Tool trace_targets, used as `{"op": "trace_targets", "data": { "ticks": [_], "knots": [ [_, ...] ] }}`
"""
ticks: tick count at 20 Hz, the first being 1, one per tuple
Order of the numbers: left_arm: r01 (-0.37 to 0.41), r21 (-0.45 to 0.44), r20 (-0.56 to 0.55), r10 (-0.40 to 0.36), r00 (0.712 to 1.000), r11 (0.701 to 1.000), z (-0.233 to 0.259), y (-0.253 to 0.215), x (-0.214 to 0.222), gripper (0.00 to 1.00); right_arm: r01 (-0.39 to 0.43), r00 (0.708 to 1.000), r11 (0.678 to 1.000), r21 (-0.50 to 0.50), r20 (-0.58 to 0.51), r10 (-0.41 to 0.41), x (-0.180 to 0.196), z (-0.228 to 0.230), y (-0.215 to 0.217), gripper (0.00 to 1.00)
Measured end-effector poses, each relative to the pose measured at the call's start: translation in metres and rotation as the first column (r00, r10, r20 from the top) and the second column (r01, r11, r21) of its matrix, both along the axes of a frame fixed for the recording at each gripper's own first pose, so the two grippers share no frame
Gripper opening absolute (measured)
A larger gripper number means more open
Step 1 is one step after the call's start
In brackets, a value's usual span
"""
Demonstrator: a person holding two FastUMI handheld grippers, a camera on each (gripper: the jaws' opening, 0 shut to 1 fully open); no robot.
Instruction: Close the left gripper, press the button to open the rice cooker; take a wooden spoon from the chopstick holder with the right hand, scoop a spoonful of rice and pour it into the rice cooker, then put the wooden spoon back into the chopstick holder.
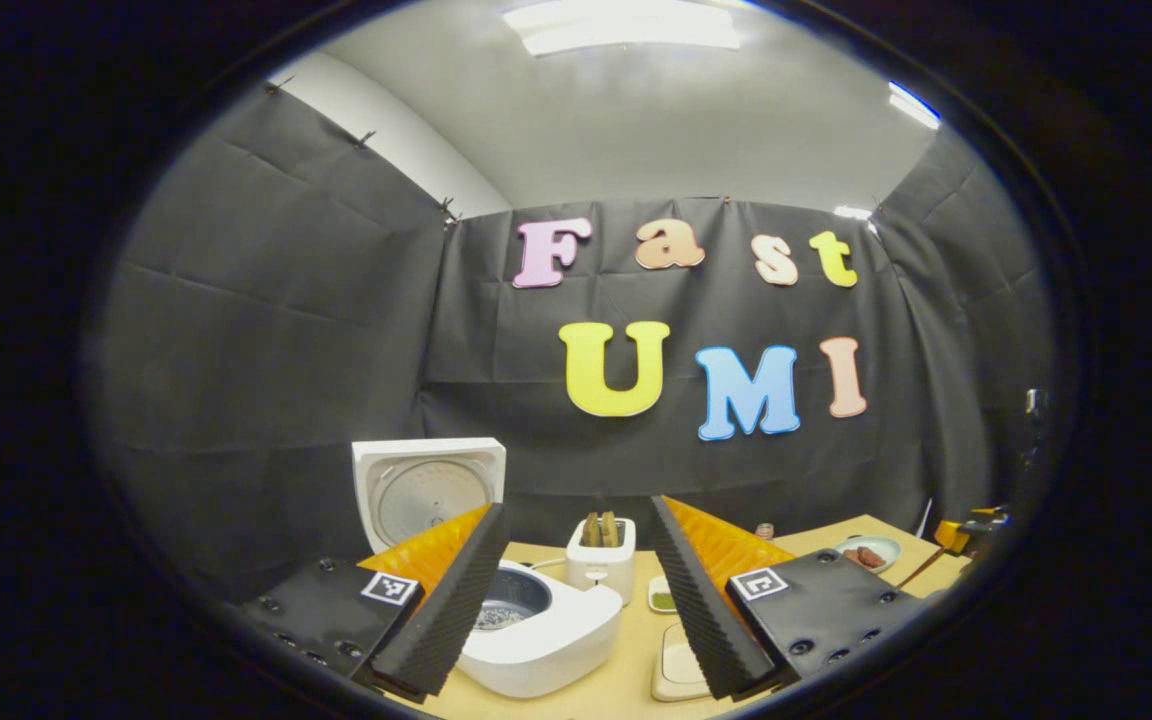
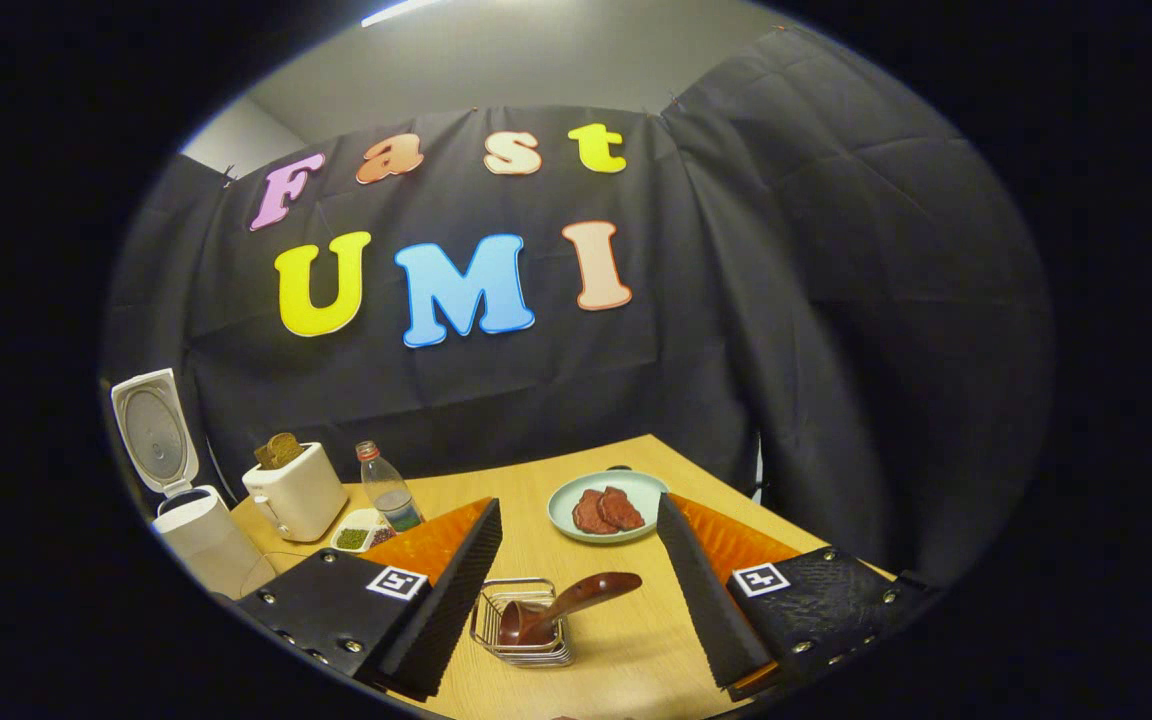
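rice cooker (image 1: 526, 625): lid raised | wooden spoon (image 2: 561, 607): lodged in chopstick holder (image 2: 526, 625) | left gripper (image 1: 571, 590): fingers parted, nothing held | right gripper (image 2: 581, 590): fingers parted, nothing held

A white toaster (image 2: 298, 491) sits on the wooden table (image 2: 626, 640) with bread in its slots, a clear bottle (image 2: 388, 492) just beside it. Near the bottle lies a small divided dish (image 2: 360, 533), and well apart, a pale plate (image 2: 608, 505) carries reddish meat slices (image 2: 608, 510).
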State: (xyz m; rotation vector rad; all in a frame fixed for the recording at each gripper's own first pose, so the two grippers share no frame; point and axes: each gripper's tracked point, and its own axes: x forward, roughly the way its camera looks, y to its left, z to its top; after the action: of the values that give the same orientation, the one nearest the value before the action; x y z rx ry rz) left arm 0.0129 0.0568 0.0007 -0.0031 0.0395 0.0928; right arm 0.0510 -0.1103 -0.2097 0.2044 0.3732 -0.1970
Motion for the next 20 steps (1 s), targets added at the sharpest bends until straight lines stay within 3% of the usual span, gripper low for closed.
{"op": "trace_targets", "data": {
  "ticks": [6,12,15,17,18,19,20],
  "knots": [
    [-0.027,0.027,-0.013,0.027,1.000,0.999,0.001,-0.001,-0.010,0.97,0.018,0.992,0.993,0.119,-0.128,-0.003,-0.002,-0.057,0.005,0.93],
    [-0.050,0.080,-0.033,0.053,0.998,0.996,-0.002,0.004,-0.016,0.99,0.000,0.975,0.971,0.240,-0.215,0.053,-0.002,-0.091,0.026,0.89],
    [-0.059,0.078,-0.045,0.063,0.997,0.995,-0.006,0.009,-0.018,0.99,-0.010,0.975,0.970,0.243,-0.212,0.063,0.000,-0.093,0.031,0.54],
    [-0.064,0.073,-0.047,0.068,0.997,0.995,-0.006,0.014,-0.017,0.99,-0.038,0.976,0.970,0.239,-0.201,0.087,0.006,-0.091,0.036,0.55],
    [-0.069,0.069,-0.044,0.072,0.996,0.995,-0.006,0.016,-0.018,0.99,-0.015,0.983,0.976,0.219,-0.177,0.055,0.006,-0.083,0.029,0.55],
    [-0.075,0.065,-0.041,0.078,0.996,0.995,-0.003,0.020,-0.017,0.97,-0.023,0.980,0.975,0.219,-0.189,0.065,0.007,-0.084,0.034,0.19],
    [-0.080,0.059,-0.040,0.082,0.996,0.995,-0.006,0.023,-0.018,0.98,-0.047,0.977,0.973,0.227,-0.193,0.092,0.009,-0.084,0.040,0.19]
  ]
}}
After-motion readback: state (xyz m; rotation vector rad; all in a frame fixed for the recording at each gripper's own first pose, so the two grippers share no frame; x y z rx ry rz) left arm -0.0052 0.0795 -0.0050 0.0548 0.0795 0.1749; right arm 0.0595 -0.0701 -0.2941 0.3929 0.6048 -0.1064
